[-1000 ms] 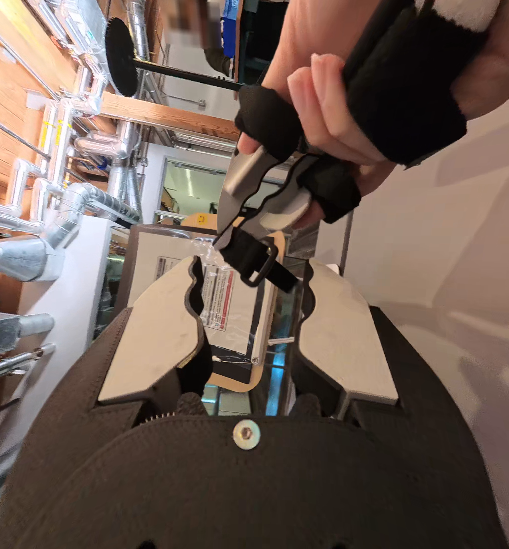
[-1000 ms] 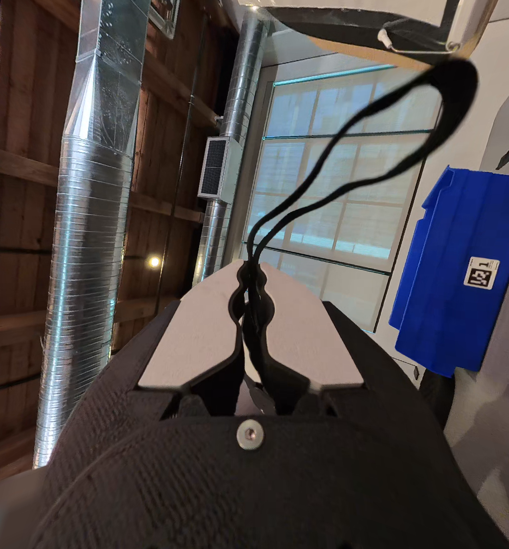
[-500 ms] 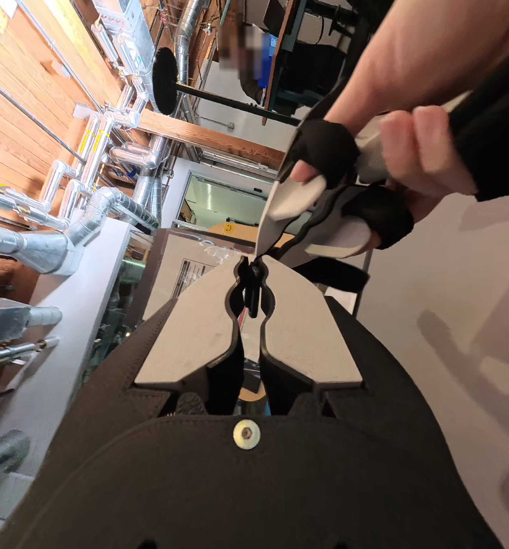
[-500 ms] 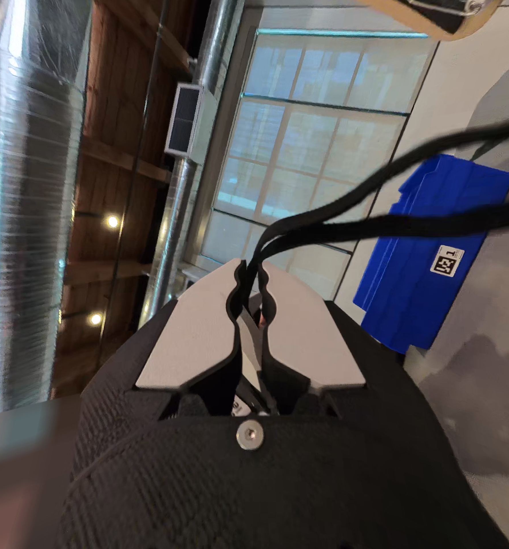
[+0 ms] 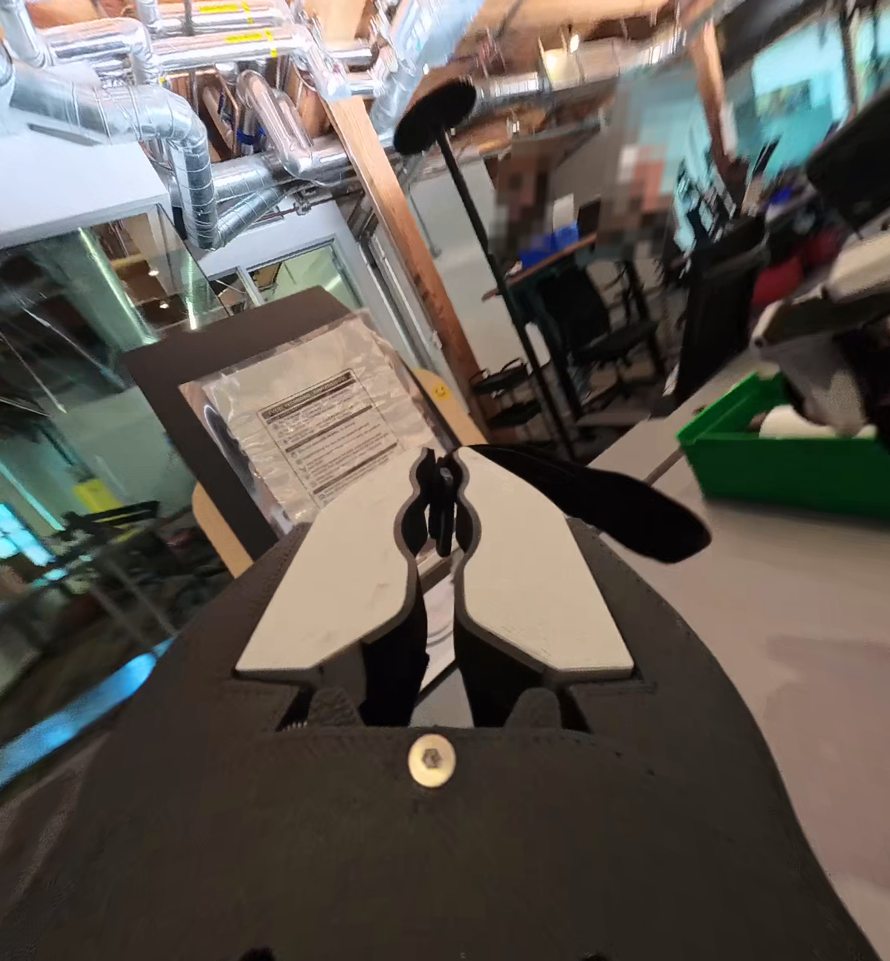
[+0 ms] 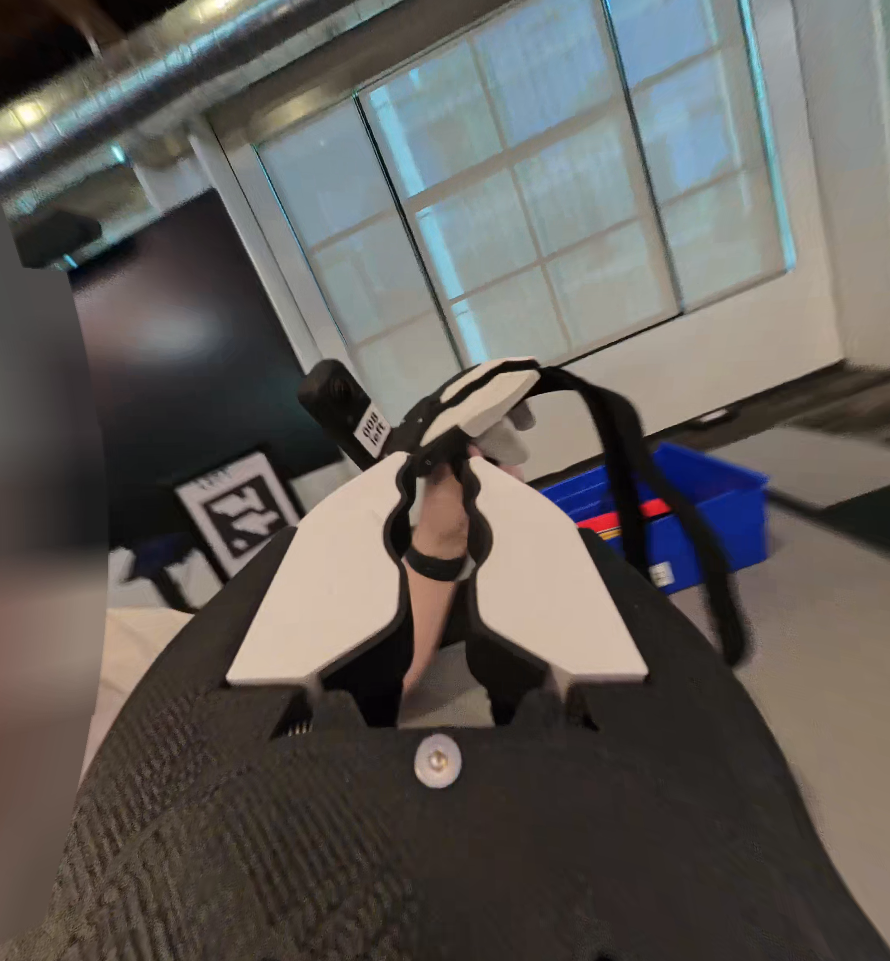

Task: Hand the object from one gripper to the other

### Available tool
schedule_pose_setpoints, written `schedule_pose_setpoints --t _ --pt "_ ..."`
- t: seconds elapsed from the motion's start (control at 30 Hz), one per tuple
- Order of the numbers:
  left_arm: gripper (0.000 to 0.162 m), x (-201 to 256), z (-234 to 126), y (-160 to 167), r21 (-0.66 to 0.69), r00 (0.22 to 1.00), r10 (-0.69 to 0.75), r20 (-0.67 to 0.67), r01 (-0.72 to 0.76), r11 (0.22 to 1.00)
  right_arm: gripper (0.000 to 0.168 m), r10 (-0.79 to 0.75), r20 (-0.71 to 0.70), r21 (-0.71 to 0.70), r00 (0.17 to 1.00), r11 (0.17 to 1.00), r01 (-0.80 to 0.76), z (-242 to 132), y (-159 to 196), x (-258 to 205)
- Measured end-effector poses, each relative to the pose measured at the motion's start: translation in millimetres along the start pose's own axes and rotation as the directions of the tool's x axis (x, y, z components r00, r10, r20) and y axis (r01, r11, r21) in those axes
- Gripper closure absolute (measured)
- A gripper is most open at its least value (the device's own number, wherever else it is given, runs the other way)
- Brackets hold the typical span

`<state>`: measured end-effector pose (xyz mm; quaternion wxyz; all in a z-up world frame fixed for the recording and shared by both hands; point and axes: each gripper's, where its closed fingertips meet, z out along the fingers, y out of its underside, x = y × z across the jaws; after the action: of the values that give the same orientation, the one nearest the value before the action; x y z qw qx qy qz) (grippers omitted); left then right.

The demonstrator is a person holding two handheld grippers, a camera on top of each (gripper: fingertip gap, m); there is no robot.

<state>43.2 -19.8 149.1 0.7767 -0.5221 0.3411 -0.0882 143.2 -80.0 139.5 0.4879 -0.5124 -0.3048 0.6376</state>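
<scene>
The object is a black strap with a buckle. In the left wrist view my left gripper [image 5: 440, 468] is shut on the strap [image 5: 614, 507]: the buckle end sits pinched between the pads and the loop trails off to the right. In the right wrist view my right gripper [image 6: 440, 463] is open with nothing between its fingers; only a person's hand and wrist show through the gap. Beyond it the left gripper [image 6: 515, 372] holds the strap [image 6: 624, 468], which hangs down in a long loop. The right gripper shows blurred at the right edge of the left wrist view [image 5: 848, 338].
A grey table [image 5: 796, 676] lies below. A green bin [image 5: 796, 468] stands on it at the right, and a blue bin [image 6: 708, 499] stands behind the hanging strap. A board with a plastic-wrapped sheet [image 5: 302, 390] stands ahead of the left gripper. A black-and-white marker card [image 6: 240, 515] stands at the left.
The left gripper shut on the strap while the right still held it. The right gripper then opened and let go. The two grippers have drawn apart and both views have swung level.
</scene>
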Motion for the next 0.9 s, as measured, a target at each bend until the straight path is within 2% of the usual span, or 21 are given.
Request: schedule_pose_setpoints --t 0.07,0.13,0.2,0.27,0.3,0.4,0.5,0.57,0.7,0.8,0.9 --pt "0.157 -15.7 -9.1 -7.2 0.055 0.992 -0.127 -0.007 0.127 0.99 0.144 -0.223 -0.123 -0.005 0.967 0.975 0.224 -7.7 -9.8 6.4" --pt "0.157 -28.2 -17.2 -14.1 0.115 0.966 -0.256 -0.038 0.258 0.959 0.138 -0.458 -0.275 -0.032 0.845 0.883 0.468 -17.3 -21.5 14.0" --pt "0.157 -37.0 -23.2 -19.6 0.163 0.905 -0.41 -0.109 0.423 0.891 0.127 -0.671 -0.389 -0.09 0.631 0.709 0.699 -25.0 -32.2 12.3" --pt "0.157 -42.1 -25.5 -20.6 0.177 0.823 -0.535 -0.189 0.565 0.806 0.125 -0.818 -0.423 -0.162 0.389 0.491 0.856 -26.6 -33.2 2.5" --pt "0.157 -42.5 -25.7 -20.3 0.175 0.793 -0.566 -0.224 0.604 0.777 0.125 -0.861 -0.413 -0.196 0.296 0.401 0.895 -24.3 -29.1 -1.5" --pt "0.157 -45.0 -25.9 -18.7 0.17 0.738 -0.62 -0.267 0.67 0.723 0.124 -0.948 -0.304 -0.303 0.099 0.195 0.933 -10.0 -2.3 -1.3" --pt "0.157 -43.0 -26.3 -20.9 0.152 0.681 -0.661 -0.317 0.724 0.673 0.118 -0.948 -0.303 -0.404 -0.096 0.036 0.914 -3.9 10.8 13.3" --pt "0.157 -37.3 -23.3 -20.7 0.135 0.662 -0.671 -0.335 0.738 0.661 0.116 -0.94 -0.312 -0.442 -0.14 0.013 0.897 1.8 17.8 19.6" --pt "0.157 -12.4 -6.5 -15.0 0.065 0.635 -0.687 -0.354 0.749 0.659 0.116 -0.933 -0.349 -0.348 -0.083 0.047 0.936 13.8 28.5 -0.7" --pt "0.156 8.2 6.4 -7.2 0.014 0.635 -0.685 -0.358 0.737 0.676 0.121 -0.896 -0.428 -0.312 -0.122 0.02 0.95 9.0 18.8 -17.3" --pt "0.156 21.7 13.6 -1.8 -0.03 0.623 -0.691 -0.367 0.735 0.678 0.131 -0.872 -0.479 -0.275 -0.099 0.042 0.961 1.5 6.6 -28.2"
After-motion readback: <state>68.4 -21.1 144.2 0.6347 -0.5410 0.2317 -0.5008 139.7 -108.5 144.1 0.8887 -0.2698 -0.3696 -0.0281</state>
